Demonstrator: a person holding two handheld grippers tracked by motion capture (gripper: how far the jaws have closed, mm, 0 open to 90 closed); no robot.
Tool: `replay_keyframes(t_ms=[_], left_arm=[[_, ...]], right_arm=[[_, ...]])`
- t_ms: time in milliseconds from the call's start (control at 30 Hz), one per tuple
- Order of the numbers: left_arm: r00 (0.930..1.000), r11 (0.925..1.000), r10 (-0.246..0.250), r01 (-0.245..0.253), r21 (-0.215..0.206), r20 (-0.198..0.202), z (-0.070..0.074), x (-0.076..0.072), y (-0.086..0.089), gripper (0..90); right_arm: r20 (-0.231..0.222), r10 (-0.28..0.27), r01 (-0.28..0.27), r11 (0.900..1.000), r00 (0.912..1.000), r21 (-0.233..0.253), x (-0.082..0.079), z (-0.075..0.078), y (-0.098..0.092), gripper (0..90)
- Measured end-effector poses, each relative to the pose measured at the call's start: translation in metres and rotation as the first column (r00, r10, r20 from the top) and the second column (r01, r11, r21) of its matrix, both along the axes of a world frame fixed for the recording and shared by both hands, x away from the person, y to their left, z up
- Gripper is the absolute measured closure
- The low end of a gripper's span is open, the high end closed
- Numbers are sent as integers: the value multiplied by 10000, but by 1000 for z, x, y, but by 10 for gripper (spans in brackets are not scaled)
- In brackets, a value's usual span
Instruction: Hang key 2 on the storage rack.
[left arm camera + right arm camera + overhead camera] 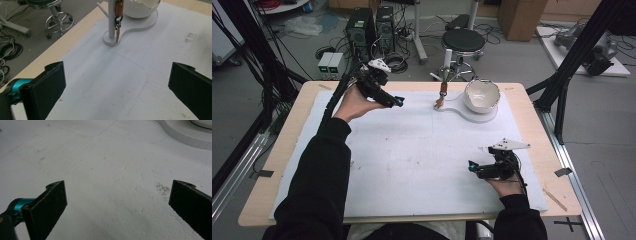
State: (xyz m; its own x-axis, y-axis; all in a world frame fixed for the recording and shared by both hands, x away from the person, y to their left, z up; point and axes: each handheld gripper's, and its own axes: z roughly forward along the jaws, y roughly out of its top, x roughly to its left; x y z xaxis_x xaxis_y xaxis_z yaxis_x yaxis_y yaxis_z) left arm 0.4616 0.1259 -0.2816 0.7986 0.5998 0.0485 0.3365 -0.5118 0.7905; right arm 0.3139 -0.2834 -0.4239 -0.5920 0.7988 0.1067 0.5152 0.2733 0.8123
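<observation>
Orange and brown, a small keychain [118,22] hangs from a peg on a white post [111,22], near the far edge of the table's white mat [412,150], right of its middle. It is judged light and free to swing, its dark ring [117,19] stiff and its narrow pendant loosely jointed; hold would best be taken low on the hanging part, so that the ring can be lifted off the peg. The post rises from a flat white stand [472,116], whose wider end carries a white eggshell-shaped bowl [482,95] with a jagged rim, judged brittle.

Detail of the ring and pendant is given by the left gripper view; from the high view little more than a thin orange-brown strip can be made out. The left gripper [397,101] is held above the far left part of the mat, jaws spread wide and empty. The right gripper [472,167], near the mat's near right corner, is likewise wide apart and empty; the stand's curved edge is seen in its view.
</observation>
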Motion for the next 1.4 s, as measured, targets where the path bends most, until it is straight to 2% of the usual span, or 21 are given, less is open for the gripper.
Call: replay_keyframes(t_ms=[167, 300, 400, 833, 900, 1000, 1067, 1200, 1400], left_arm=[[9999, 9999, 80, -78, -108, 149, -2, -12, 8, 17], [9997, 9999, 165, -165, -7, 156, -6, -20, 13, 17], [9997, 9994, 244, -246, 250, 67, -10, -25, 17, 17], [9992, 9968, 380, -369, 712, -152, -26, -37, 36, 17], [9992, 9956, 387, -382, 853, -51, -28, -40, 40, 17], [9989, 9958, 460, -458, 796, -12, -29, -45, 45, 17], [9990, 9946, 453, -450, 937, -10, -29, -48, 48, 17], [9990, 9944, 457, -452, 956, -25, -33, -56, 53, 17], [9987, 9949, 458, -436, 906, -224, -46, -68, 60, 17]], right_arm=[[-31, 20, -20, 10000, 10000, -1, 0, 0, 0, 7], [-60, -23, 23, 10000, 10000, 19, -1, 0, 0, 7], [-77, -33, 33, 10000, 10000, -14, 0, 0, 0, 6], [-24, -68, 68, 10000, 10000, -43, 0, 0, 0, 6], [-31, -75, 75, 10000, 10000, -37, -1, 0, 0, 6], [-15, -57, 57, 9999, 10000, -84, 0, 0, 1, 6], [-2, -57, 57, 10000, 10000, -80, 0, 0, 1, 6], [-46, -80, 80, 10000, 10000, -58, 0, 0, 0, 6], [-52, -23, 22, 9999, 10000, -109, 0, 0, 1, 6]])
